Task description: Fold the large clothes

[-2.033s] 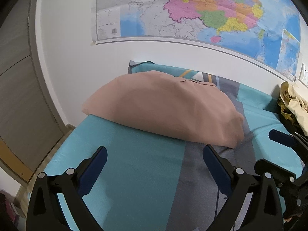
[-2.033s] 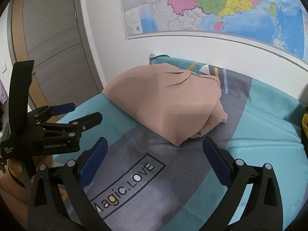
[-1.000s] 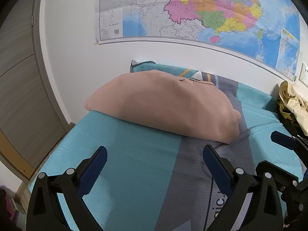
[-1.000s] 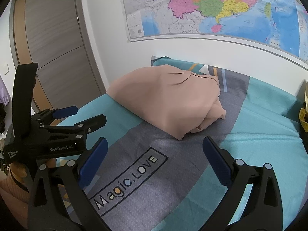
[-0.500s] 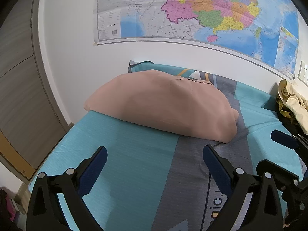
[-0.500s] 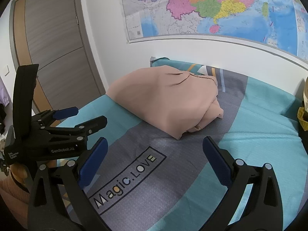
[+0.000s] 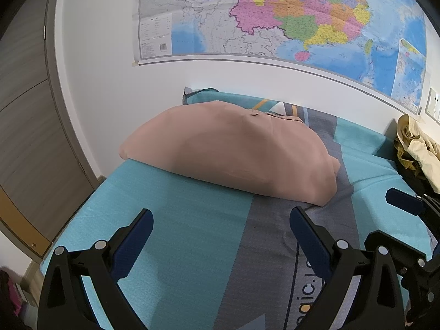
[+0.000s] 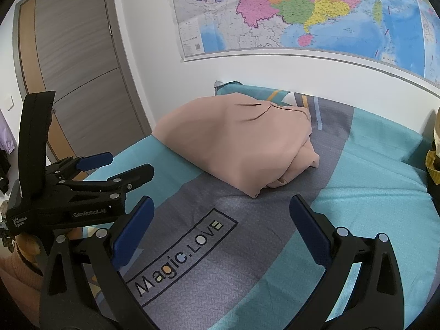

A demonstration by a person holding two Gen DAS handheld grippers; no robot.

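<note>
A folded dusty-pink garment [image 7: 233,154] lies on the far part of the bed, near the wall; it also shows in the right wrist view [image 8: 242,140]. My left gripper [image 7: 220,225] is open and empty, held above the bed short of the garment. My right gripper [image 8: 220,214] is open and empty too, above the grey "Magic.LOVE" print. The left gripper also shows at the left of the right wrist view [image 8: 121,165], open.
The bed sheet [image 7: 181,214] is teal and grey. A map [image 7: 275,16] hangs on the white wall behind. A heap of yellowish clothes [image 7: 415,145] lies at the bed's right edge. A wooden door [image 8: 71,63] stands at the left.
Both grippers have drawn back a little from the garment and stayed open. The garment has not moved.
</note>
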